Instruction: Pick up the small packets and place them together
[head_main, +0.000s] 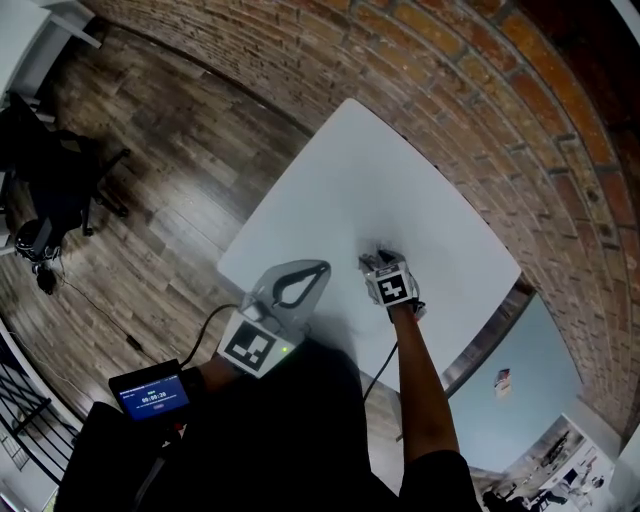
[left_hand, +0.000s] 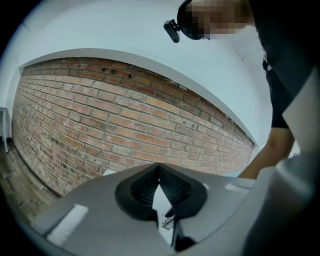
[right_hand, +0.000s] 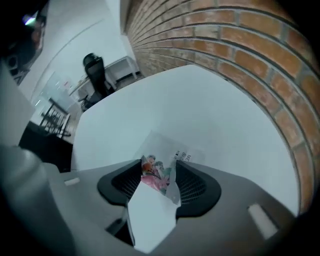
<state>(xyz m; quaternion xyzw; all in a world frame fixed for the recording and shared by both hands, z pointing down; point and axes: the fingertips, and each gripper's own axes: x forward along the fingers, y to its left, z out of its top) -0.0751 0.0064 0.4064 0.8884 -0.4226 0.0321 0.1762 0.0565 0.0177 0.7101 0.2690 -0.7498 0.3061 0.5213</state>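
On the white table (head_main: 380, 170) my right gripper (head_main: 372, 262) points steeply down near the table's middle. In the right gripper view a small packet (right_hand: 154, 172) with pink and green print stands bent between the jaws of the right gripper (right_hand: 159, 167), its edges against both pads and its white back rising toward the camera. A second white packet (right_hand: 189, 154) with dark lettering lies flat on the table (right_hand: 210, 110) just beyond the tips. My left gripper (head_main: 325, 268) hovers at the table's near edge, its tips touching. The left gripper (left_hand: 159, 170) shows only a white sliver between its pads.
A brick wall (head_main: 480, 90) runs along the table's far side. Wooden floor (head_main: 170, 170) lies to the left, with a black office chair (head_main: 50, 190) beyond. A small device with a lit screen (head_main: 150, 392) sits by the person's left arm. A pale blue surface (head_main: 530, 370) lies at the right.
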